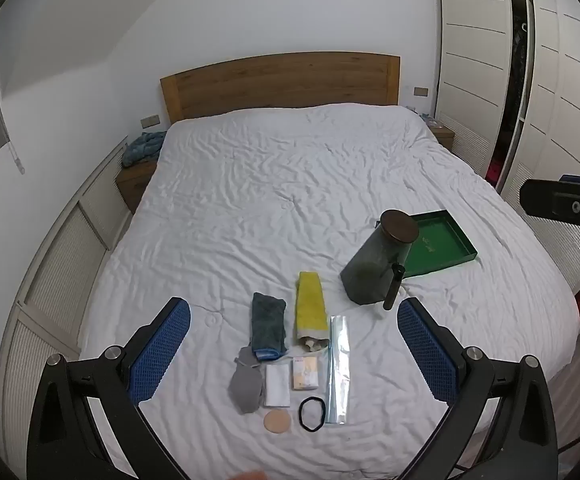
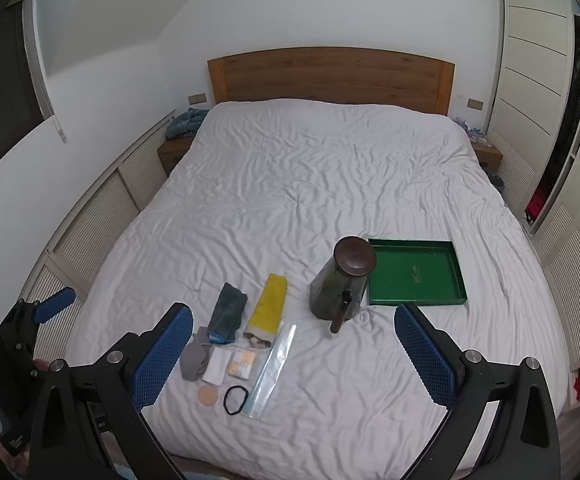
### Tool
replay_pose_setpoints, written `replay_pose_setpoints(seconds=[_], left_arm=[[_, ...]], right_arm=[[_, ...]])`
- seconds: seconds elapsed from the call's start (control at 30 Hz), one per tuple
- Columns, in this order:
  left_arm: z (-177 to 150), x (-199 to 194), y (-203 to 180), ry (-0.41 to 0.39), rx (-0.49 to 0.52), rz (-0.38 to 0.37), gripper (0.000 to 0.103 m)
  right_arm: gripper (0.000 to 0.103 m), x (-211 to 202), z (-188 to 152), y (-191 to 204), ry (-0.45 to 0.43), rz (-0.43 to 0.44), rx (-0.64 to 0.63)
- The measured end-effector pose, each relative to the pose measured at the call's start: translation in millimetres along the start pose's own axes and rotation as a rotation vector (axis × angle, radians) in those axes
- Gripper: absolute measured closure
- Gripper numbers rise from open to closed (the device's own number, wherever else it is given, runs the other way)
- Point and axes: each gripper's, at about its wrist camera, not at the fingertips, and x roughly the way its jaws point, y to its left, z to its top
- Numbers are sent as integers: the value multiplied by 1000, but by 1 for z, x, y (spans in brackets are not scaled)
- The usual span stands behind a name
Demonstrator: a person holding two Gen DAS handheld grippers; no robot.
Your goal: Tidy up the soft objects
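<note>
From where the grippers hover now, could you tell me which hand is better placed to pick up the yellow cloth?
Probably left. The left gripper, open, frames the yellow cloth between its fingers; in the right gripper's view it lies left of centre.

Small soft items [image 1: 286, 364] clustered on the bed [image 1: 290, 184] between and ahead of the left gripper [image 1: 293, 354], jar [image 1: 377, 260] farther ahead to its right, tray [image 1: 445, 244] just behind the jar, headboard [image 1: 282, 80] beyond

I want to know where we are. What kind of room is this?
A bedroom, most likely. There is a big bed with a wooden headboard, small nightstands beside it, and a tall wardrobe along the wall.
</note>
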Motion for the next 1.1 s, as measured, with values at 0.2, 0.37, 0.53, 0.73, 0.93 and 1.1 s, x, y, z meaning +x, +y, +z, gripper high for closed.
replay_pose_setpoints(seconds=[0.2, 0.37, 0.53, 0.73, 0.93, 1.1], left_arm=[[0, 0, 0, -3, 1, 3, 1], [0, -1, 1, -2, 3, 1, 1], [0, -5, 4, 0, 2, 2, 1], [-1, -8, 2, 2, 4, -1, 1], [-5, -6, 4, 3, 0, -1, 1], [-10, -5, 4, 7, -4, -1, 1]], right_arm=[[0, 0, 0, 0, 4, -2, -3], [0, -1, -1, 0, 1, -6, -3], [0, -2, -1, 1, -1, -4, -3], [0, -2, -2, 2, -2, -3, -5], [0, -5, -3, 3, -3, -4, -6], [0, -4, -3, 4, -4, -6, -8]])
